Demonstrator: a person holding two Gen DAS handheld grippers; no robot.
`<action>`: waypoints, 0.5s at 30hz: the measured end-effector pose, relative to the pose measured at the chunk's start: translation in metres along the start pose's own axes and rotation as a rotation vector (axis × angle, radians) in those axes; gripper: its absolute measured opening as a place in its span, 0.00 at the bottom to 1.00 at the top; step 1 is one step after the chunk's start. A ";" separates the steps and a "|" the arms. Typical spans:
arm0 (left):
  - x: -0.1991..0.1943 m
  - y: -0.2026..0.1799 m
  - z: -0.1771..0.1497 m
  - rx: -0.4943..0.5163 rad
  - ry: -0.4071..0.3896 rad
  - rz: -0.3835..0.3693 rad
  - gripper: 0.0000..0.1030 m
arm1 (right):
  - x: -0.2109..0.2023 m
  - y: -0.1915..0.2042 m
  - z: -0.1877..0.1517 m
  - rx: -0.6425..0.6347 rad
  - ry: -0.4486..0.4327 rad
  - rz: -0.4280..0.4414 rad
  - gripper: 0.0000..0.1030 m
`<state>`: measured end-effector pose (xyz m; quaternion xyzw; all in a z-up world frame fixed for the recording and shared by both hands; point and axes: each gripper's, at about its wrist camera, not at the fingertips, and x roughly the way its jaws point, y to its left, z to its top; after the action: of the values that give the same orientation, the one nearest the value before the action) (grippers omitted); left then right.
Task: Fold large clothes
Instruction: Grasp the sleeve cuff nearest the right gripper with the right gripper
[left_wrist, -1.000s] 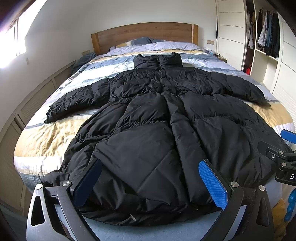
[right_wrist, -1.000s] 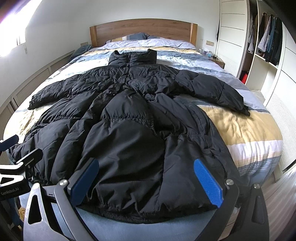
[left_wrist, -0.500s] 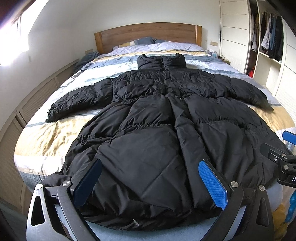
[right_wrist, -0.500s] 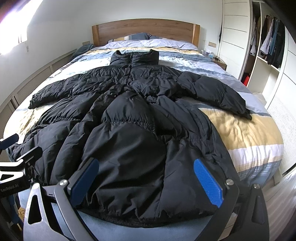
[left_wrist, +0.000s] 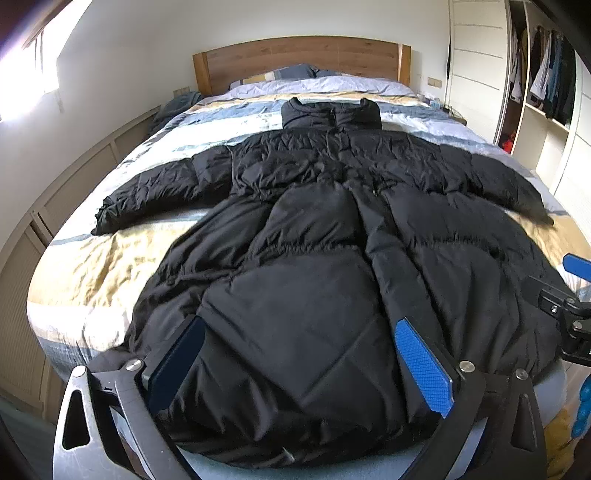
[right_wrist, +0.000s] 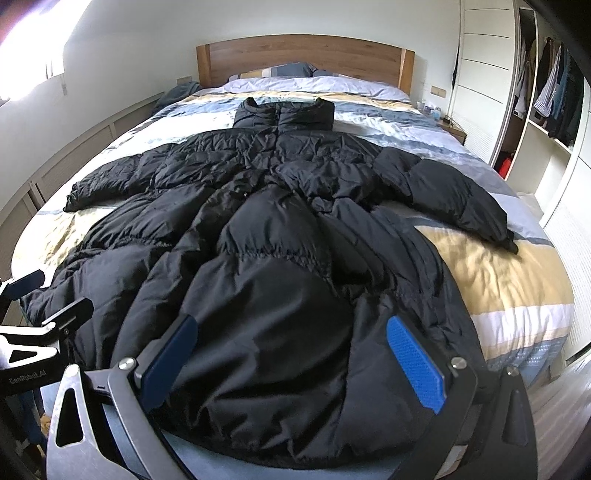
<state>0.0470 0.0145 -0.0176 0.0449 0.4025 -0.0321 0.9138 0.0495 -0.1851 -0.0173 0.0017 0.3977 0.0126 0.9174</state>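
Bedroom's striped bed bears the black puffer coat; both left gripper and right gripper, jaws apart, have edged nearer its hem, nothing grasped yet.

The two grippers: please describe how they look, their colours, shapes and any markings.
The left gripper and the right gripper look alike: a curved silver-grey metal frame with triangular cut-outs, black arms with round screws, and textured blue finger pads. White lettering marks the left one's body.

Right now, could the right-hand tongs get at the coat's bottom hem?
Probably yes: the right tongs hang open just above the black coat's hem at the bed's foot, with nothing between.
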 end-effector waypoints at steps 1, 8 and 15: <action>-0.001 0.001 0.004 0.000 -0.003 -0.002 0.97 | 0.000 -0.001 0.004 0.001 -0.004 0.003 1.00; -0.015 0.002 0.056 -0.008 -0.055 -0.023 0.97 | -0.007 -0.019 0.048 0.031 -0.093 0.008 1.00; -0.016 0.007 0.123 -0.039 -0.109 -0.059 0.98 | -0.009 -0.056 0.097 0.090 -0.174 -0.029 1.00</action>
<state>0.1270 0.0081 0.0778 0.0133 0.3538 -0.0535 0.9337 0.1152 -0.2404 0.0552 0.0382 0.3169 -0.0189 0.9475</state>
